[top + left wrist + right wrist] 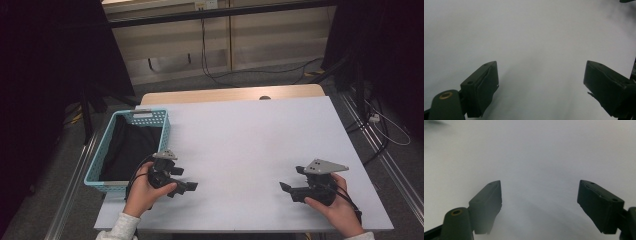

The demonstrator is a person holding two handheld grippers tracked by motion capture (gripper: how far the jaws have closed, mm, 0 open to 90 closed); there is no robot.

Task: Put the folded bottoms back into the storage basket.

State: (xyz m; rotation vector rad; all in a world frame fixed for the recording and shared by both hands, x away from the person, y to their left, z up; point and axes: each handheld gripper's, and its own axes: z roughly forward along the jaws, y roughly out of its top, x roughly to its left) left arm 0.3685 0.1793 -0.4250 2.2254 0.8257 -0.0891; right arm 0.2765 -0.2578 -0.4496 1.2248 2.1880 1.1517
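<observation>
Both tools spread, pinching nothing — your left tool (pixel 184 186) sits lower left beside the basket (pixel 97 165) of dark cloth (pixel 130 147), your right tool (pixel 290 187) lower right — likely parked, ready.

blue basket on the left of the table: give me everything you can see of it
The light blue plastic basket is rectangular, with perforated lattice walls and a plain band along the rim. It stands upright at the white table's left edge, its long side running away from the person. A black cloth lies inside and covers most of the bottom. A pale label sits on the far rim. The left gripper rests just beside its near right corner; contact cannot be told.
</observation>
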